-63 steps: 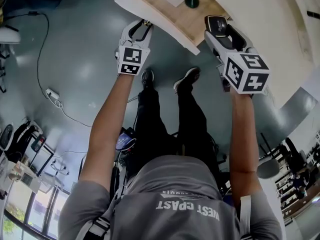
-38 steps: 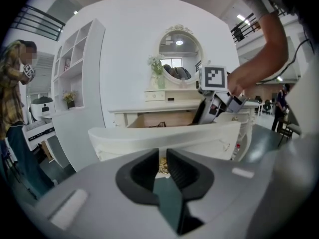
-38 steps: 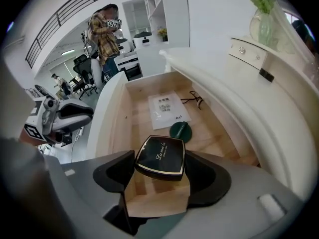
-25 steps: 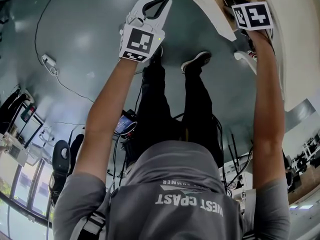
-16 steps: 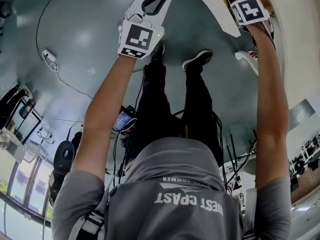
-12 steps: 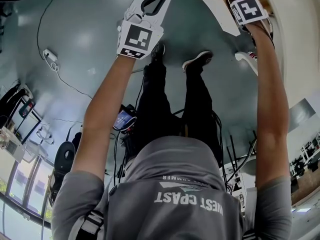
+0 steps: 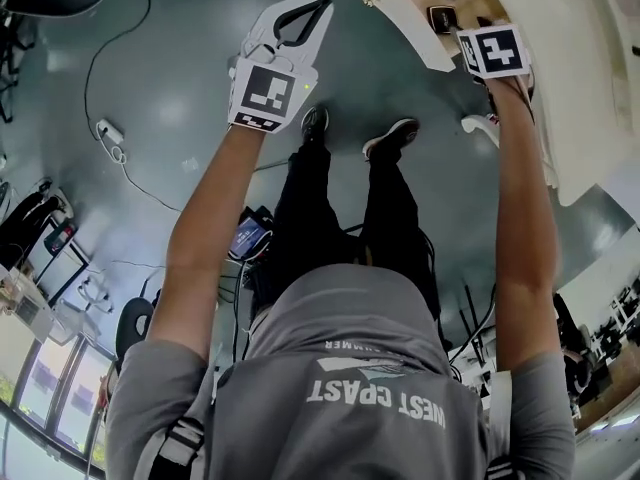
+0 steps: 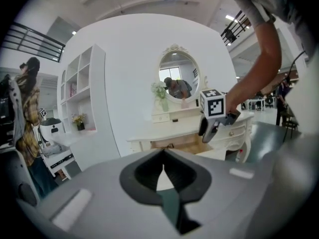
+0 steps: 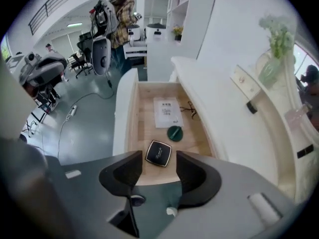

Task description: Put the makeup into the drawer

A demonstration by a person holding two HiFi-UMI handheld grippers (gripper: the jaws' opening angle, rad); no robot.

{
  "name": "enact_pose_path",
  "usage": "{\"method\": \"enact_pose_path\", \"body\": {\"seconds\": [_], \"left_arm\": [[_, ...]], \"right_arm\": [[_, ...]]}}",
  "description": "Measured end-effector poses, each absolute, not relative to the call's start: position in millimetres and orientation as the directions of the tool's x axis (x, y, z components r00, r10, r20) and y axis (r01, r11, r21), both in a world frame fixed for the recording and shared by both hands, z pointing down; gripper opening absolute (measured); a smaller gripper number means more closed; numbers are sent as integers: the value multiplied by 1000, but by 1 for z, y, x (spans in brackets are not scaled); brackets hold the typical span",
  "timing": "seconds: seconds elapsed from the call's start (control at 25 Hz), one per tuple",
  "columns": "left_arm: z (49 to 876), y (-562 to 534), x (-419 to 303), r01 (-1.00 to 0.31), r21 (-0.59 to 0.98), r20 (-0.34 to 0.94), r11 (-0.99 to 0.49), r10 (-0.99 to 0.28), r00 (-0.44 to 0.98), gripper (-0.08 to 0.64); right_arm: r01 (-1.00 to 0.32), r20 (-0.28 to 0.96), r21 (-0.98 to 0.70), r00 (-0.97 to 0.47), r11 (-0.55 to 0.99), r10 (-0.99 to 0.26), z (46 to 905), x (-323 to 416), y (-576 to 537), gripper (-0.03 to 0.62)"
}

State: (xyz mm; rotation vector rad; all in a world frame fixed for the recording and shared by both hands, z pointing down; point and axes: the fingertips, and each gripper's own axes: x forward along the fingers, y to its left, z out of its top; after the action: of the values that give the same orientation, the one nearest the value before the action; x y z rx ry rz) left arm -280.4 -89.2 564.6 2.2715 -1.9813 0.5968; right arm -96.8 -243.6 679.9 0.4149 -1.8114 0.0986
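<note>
One black compact (image 9: 159,153) on the drawer (image 9: 144,114) floor below the right tool (image 9: 158,166), its empty jaws apart, just narrowing.

"WEST COAST" on grey shirt (image 7: 375,398)

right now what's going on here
A person with a gripper in each hand stands at a white vanity with its drawer open. A black compact lies in the drawer near a round green item and a paper sheet. The right gripper hangs above the compact, its jaws apart though they have just been closing, gripping nothing. The left gripper is shut and empty.
</note>
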Motion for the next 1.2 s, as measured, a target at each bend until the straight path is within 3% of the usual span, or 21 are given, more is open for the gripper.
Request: {"method": "enact_pose_path", "body": {"seconds": [0.2, 0.24, 0.64, 1.2], "left_arm": [[524, -93, -269, -961, -214, 305, -176, -947, 105, 2], [514, -92, -267, -961, -214, 297, -177, -949, 109, 2], [406, -70, -246, -957, -215, 219, -195, -965, 148, 2], [278, -46, -220, -929, -256, 144, -266, -961, 236, 2]], "right_arm": [[-413, 861, 118, -410, 903, -300, 606, -103, -232, 11], [-429, 841, 95, -449, 898, -303, 590, -103, -227, 2], [-514, 566, 23, -700, 857, -435, 431, -74, -175, 0], [-580, 287, 79, -766, 811, -576, 269, -32, -125, 0]]}}
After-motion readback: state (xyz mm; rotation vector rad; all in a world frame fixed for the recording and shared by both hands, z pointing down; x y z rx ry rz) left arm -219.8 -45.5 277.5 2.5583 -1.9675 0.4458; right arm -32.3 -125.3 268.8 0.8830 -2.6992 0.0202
